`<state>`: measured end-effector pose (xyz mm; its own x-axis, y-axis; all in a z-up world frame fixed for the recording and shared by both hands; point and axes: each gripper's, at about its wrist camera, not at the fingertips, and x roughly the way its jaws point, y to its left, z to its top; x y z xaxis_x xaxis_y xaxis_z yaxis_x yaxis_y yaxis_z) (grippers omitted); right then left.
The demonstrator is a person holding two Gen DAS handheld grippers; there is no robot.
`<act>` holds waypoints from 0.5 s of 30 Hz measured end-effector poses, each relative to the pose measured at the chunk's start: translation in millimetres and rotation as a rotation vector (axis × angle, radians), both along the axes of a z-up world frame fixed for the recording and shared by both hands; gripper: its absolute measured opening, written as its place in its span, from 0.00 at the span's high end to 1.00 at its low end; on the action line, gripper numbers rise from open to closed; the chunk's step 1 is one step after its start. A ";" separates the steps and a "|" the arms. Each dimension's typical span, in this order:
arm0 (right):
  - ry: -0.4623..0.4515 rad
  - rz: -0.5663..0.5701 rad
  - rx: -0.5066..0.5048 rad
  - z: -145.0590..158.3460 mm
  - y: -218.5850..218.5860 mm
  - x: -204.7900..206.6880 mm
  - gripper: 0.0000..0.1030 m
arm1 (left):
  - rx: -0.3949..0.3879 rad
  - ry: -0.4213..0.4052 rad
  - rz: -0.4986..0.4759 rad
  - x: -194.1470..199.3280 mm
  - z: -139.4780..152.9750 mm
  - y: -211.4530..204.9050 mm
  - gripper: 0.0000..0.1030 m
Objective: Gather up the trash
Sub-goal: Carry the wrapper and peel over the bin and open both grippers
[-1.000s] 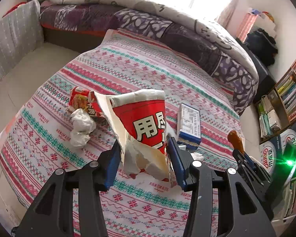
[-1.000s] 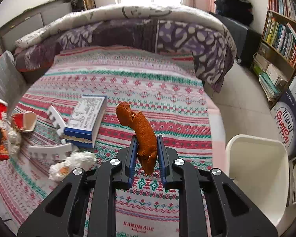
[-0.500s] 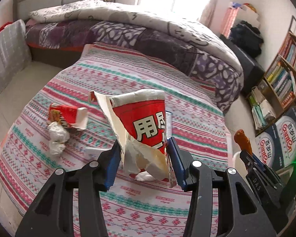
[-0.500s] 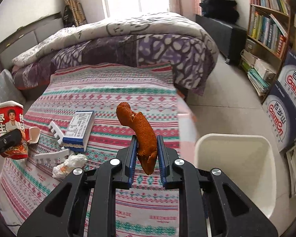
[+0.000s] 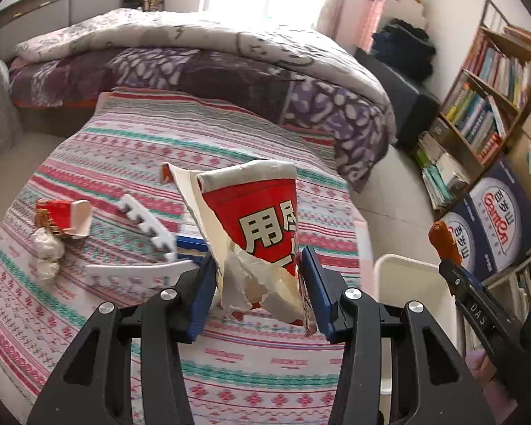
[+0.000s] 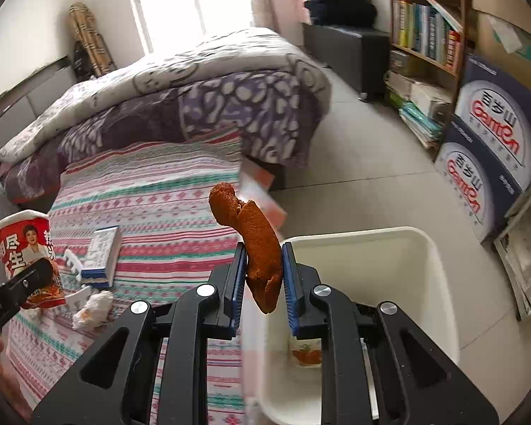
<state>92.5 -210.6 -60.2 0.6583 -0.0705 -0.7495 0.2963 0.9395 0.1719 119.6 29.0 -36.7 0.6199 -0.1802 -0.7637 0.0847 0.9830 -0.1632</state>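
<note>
- My left gripper pinches the torn red instant-noodle cup: both blue jaws press its crumpled lower half, and the cup stands upright between them, above the striped bedspread.
- My right gripper has its jaws pressed on a curved brown piece of food scrap, which sticks up and out past the jaw tips.
- What has changed over the last second: both views have swung from the bed toward its right edge. The white bin on the floor, a sliver at the frame's edge a second ago, now sits right under my right jaws; in the left view its rim has come into sight just beyond the bed corner.
- Neither grip has shifted; cup and scrap sit between the jaws as they did before.
- I judge the carry is nearly over: the scrap looks roughly above the bin's mouth, while the cup is over the bed edge, short of it.
- A wrapper already lies in the bin.
- Left on the bedspread: a smaller red cup piece, crumpled tissue, white foam strips and a blue-edged box. More trips remain.
</note>
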 end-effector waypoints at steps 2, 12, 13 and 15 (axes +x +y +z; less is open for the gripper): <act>0.008 -0.021 0.002 -0.9 -10.4 -3.6 0.81 | 0.001 0.000 -0.021 -0.1 -1.1 -10.4 0.54; 0.054 -0.150 0.063 -11.1 -67.8 -25.9 0.78 | 0.013 0.007 -0.136 -5.0 -11.2 -63.2 0.54; 0.058 -0.169 0.075 -12.5 -74.4 -28.9 0.78 | 0.012 0.009 -0.149 -5.7 -12.0 -68.6 0.54; 0.059 -0.193 0.084 -13.0 -82.4 -33.1 0.76 | 0.010 0.009 -0.177 -7.8 -13.3 -79.1 0.54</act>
